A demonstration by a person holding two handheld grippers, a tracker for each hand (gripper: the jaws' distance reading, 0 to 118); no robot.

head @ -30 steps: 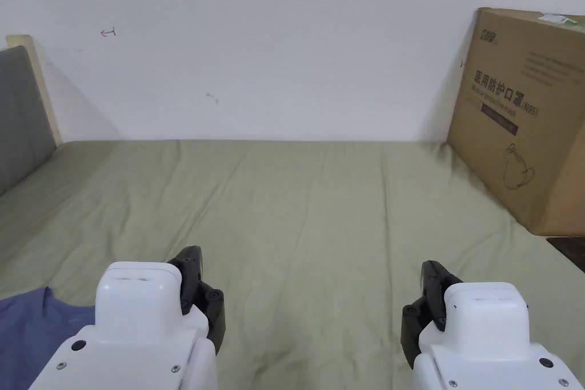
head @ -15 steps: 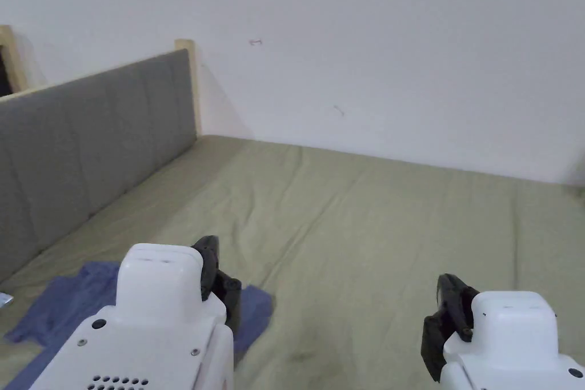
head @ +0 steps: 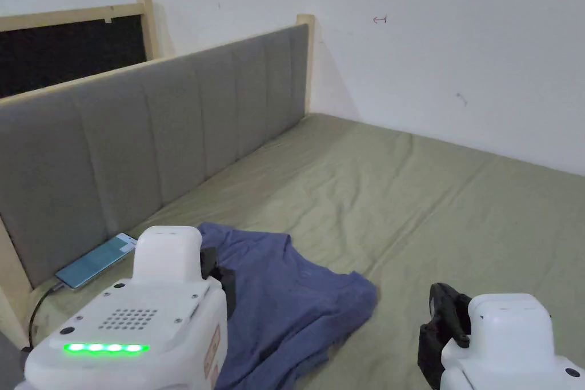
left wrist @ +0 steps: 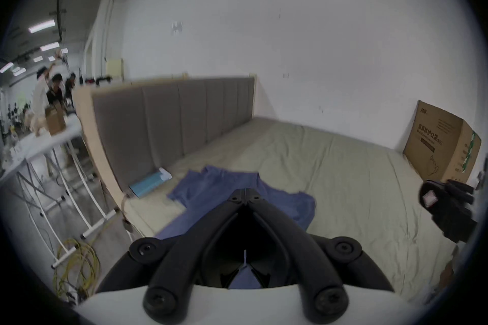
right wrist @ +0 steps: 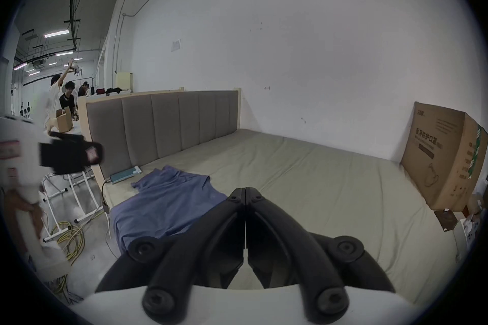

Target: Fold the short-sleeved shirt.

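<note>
A bed covered in a creased olive-green sheet stands in the corner of a plain white wall. Along its left edge runs a grey padded headboard in a pale wooden frame. A phone lies at the foot of that headboard, near the bed's near-left corner. A large cardboard box stands at the bed's far-right edge against the wall. Beyond the headboard, a white folding table stands on a grey floor, with coiled yellow cable below and people further off. Strip lights hang from the dark ceiling.
</note>
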